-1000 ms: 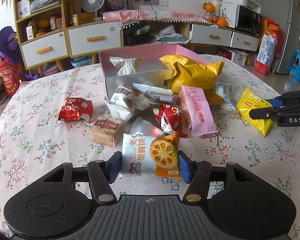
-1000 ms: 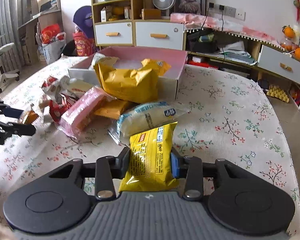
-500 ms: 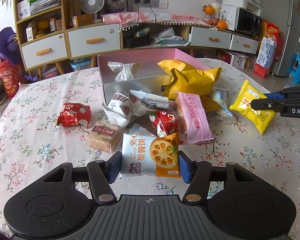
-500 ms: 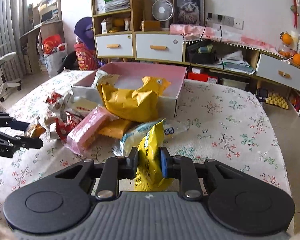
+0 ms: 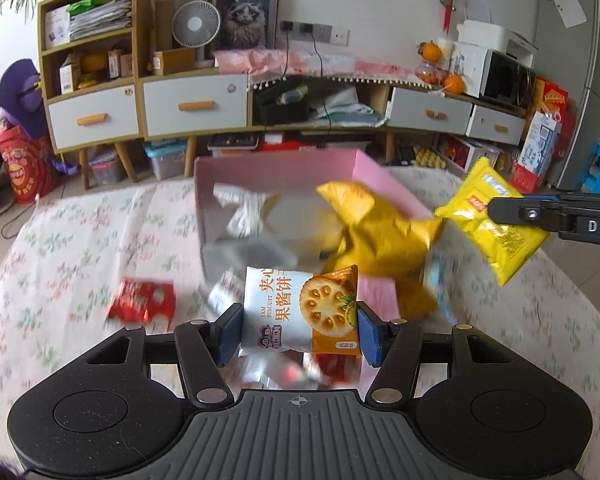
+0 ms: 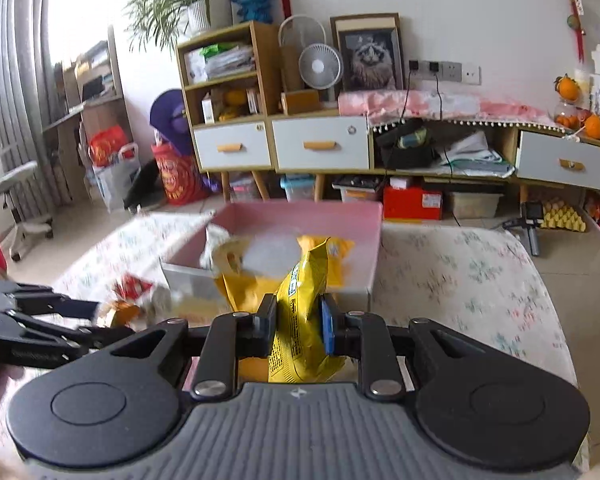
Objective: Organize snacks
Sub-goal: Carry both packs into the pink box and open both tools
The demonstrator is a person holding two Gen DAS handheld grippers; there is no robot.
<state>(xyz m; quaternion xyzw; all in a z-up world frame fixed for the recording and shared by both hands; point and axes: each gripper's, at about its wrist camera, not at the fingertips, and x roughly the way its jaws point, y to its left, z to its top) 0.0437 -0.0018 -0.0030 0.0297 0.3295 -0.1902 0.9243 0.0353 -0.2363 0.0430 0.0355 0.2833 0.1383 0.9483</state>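
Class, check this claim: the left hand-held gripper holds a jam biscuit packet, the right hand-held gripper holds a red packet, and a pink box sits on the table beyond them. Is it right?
One detail is wrong: the right hand-held gripper holds a yellow packet, not a red one, as the right wrist view shows. The left hand-held gripper does hold the jam biscuit packet, and the pink box is beyond them.

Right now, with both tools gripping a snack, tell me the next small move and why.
Probably carry the right tool forward over the pink box and release there. Its yellow packet is pinched and clear of the table, as is the left tool's biscuit packet, and the box lies just ahead.
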